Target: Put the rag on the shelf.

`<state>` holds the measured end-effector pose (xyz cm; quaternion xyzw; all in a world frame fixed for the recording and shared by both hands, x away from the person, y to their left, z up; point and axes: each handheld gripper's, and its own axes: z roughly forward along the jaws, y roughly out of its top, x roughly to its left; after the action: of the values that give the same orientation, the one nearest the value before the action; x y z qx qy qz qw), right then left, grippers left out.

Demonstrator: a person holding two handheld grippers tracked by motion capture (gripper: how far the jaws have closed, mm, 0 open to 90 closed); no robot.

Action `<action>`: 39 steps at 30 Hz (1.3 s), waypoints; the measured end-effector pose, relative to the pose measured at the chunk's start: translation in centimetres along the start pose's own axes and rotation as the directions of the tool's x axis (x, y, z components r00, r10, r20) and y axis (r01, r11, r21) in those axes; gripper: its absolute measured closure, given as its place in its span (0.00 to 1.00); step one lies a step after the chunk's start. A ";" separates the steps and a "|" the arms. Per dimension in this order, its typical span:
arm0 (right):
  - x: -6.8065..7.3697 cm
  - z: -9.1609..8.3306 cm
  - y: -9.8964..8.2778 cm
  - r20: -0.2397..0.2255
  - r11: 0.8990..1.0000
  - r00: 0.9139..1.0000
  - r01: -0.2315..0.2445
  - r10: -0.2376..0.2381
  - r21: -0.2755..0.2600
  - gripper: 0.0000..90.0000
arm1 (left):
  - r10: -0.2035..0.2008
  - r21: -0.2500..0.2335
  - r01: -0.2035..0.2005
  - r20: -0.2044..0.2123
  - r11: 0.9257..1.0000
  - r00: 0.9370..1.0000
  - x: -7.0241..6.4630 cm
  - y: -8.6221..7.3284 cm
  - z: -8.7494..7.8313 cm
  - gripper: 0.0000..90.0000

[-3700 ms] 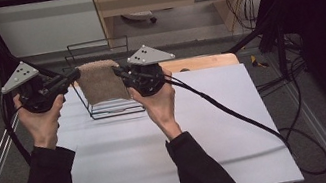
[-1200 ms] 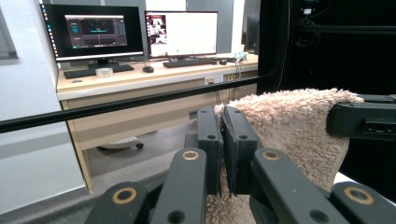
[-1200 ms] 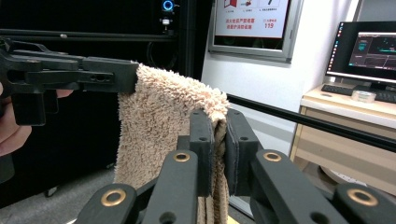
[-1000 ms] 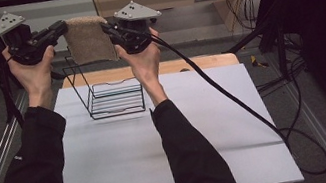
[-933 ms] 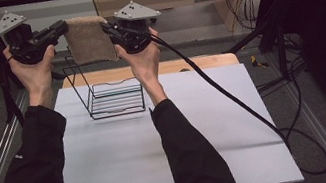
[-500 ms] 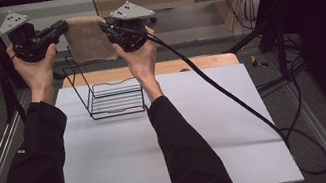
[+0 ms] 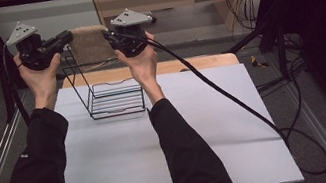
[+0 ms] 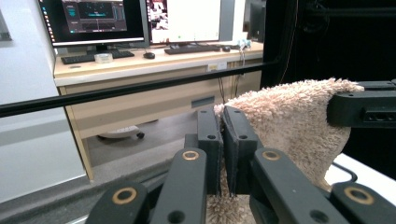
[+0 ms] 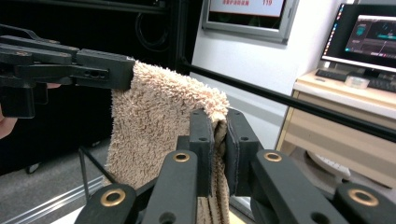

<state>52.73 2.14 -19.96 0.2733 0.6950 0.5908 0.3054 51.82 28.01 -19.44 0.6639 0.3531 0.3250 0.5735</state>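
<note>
the left tongs (image 7: 71, 35) are closed on the left top corner of a beige towel (image 7: 88, 45), and in the left gripper view the left tongs (image 8: 222, 122) show their two black jaws pinched together with the fluffy cloth between them. the right tongs (image 7: 105, 34) are closed on the other top corner; in the right gripper view the right tongs (image 9: 219, 126) clamp a fold of the towel (image 9: 159, 126), and the left tongs (image 9: 122, 71) bite its far corner. the towel (image 8: 299, 121) hangs spread between the two tongs, held up in the air above the far edge of the tabletop (image 7: 161, 152), touching nothing else that can be seen. a black wire rack (image 7: 113, 92) stands on the tabletop below and a little nearer the person than the towel, with its tall back frame rising toward the cloth. a black cable (image 7: 232, 94) trails from the right tongs across the white tabletop and off its right side. both forearms in dark sleeves reach up from the bottom of the high view. beyond the tabletop stands a wooden desk (image 8: 154, 65) with monitors (image 8: 130, 18) and keyboards.
</note>
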 end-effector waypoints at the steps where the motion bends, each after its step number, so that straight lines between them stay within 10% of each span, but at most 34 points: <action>1: 0.0 0.0 -0.2 -0.001 1.000 1.000 0.001 -0.001 0.004 0.92 | 0.005 0.004 -0.005 0.000 1.000 1.000 -0.1 -0.1 -0.1 0.95; 39: 1.3 -1.5 -2.8 -0.051 0.999 0.999 0.005 -0.002 0.054 0.92 | 0.036 0.042 -0.038 0.055 0.998 0.998 -1.3 -3.2 -2.2 0.95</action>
<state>50.75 1.68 -22.69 0.2651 0.7186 0.5781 0.2812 48.94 28.39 -22.34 0.6912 0.3320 0.3097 0.5622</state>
